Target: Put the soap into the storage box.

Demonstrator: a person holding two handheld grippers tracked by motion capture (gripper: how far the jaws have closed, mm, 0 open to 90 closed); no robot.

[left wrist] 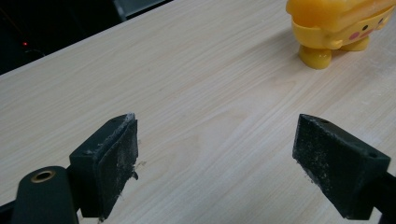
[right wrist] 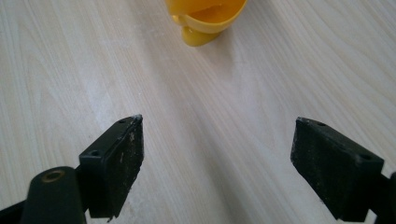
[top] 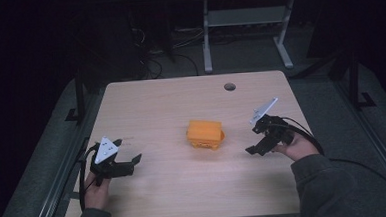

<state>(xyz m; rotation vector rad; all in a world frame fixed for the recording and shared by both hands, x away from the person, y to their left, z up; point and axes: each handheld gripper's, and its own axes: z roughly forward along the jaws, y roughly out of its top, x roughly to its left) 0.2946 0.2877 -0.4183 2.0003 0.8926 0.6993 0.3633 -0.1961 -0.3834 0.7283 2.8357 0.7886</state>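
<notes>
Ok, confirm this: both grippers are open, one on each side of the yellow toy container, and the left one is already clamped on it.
Not quite. The left gripper is not clamped on the yellow toy container; the left gripper view shows its jaws wide apart over bare table, the container well ahead. The rest holds: the right gripper is open too, on the other side.

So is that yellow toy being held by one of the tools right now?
No, the yellow toy stands alone mid-table, apart from the open left tool and the open right tool.
</notes>
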